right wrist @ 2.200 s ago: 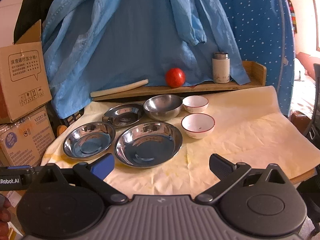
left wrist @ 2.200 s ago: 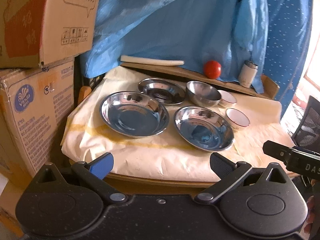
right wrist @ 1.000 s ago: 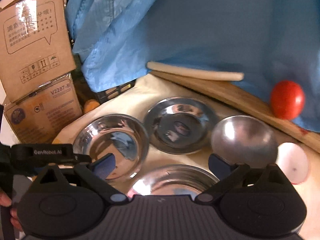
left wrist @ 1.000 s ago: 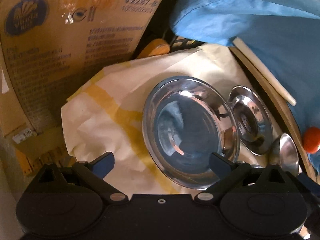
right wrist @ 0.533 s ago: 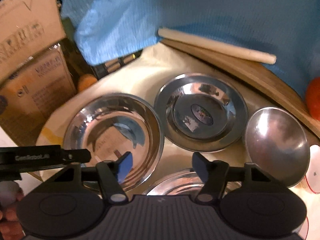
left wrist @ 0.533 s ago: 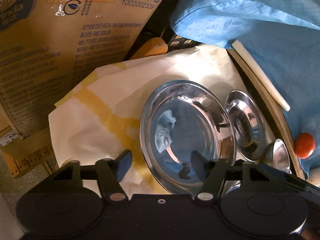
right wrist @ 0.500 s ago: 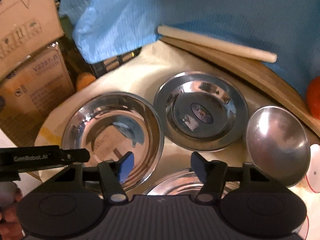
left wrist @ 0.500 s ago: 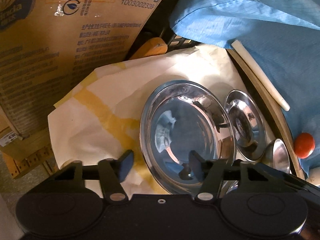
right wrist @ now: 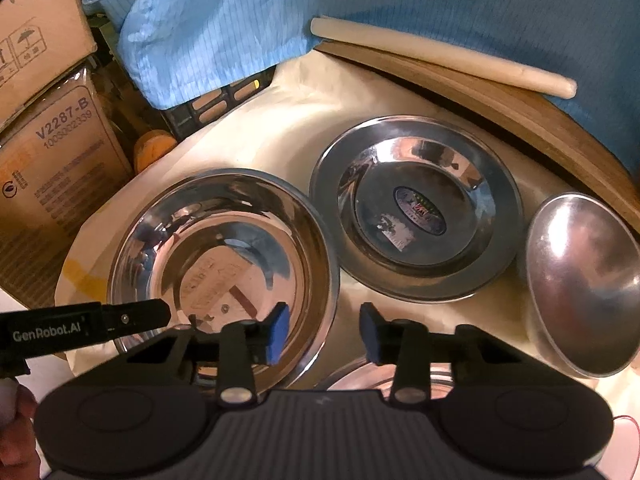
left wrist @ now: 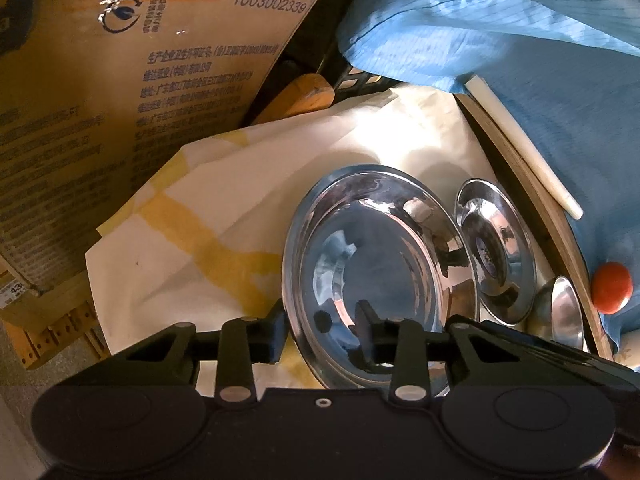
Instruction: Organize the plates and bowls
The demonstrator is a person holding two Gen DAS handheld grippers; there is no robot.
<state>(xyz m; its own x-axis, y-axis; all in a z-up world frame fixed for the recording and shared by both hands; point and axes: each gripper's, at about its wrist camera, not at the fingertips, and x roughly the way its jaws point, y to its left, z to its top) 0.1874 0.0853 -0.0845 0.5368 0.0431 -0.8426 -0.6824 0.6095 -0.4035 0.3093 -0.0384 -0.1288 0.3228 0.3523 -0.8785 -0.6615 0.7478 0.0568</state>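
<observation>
A large steel plate [left wrist: 380, 272] [right wrist: 224, 256] lies on the cream cloth at the table's left end. My left gripper [left wrist: 320, 326] straddles its left rim, one finger outside and one over the bowl of the plate. Its jaws are closing and the pads stand clear of the rim. My right gripper [right wrist: 323, 332] straddles the same plate's right rim, jaws also closing, pads apart from the metal. One of the left gripper's fingers [right wrist: 132, 318] shows in the right wrist view. A smaller stickered steel plate [right wrist: 416, 208] and a steel bowl [right wrist: 580, 284] lie to the right.
Another steel plate [right wrist: 360, 376] peeks out under the right gripper. Cardboard boxes [left wrist: 120, 100] stand close to the table's left. A wooden board [right wrist: 520, 120] with a pale rolling pin [right wrist: 440, 56] and a red ball [left wrist: 612, 288] runs along the back, under blue cloth [right wrist: 240, 20].
Both grippers' jaws have narrowed from wide open. The right gripper has come down and closer over the plates, and the large plate's rims now sit between the fingers.
</observation>
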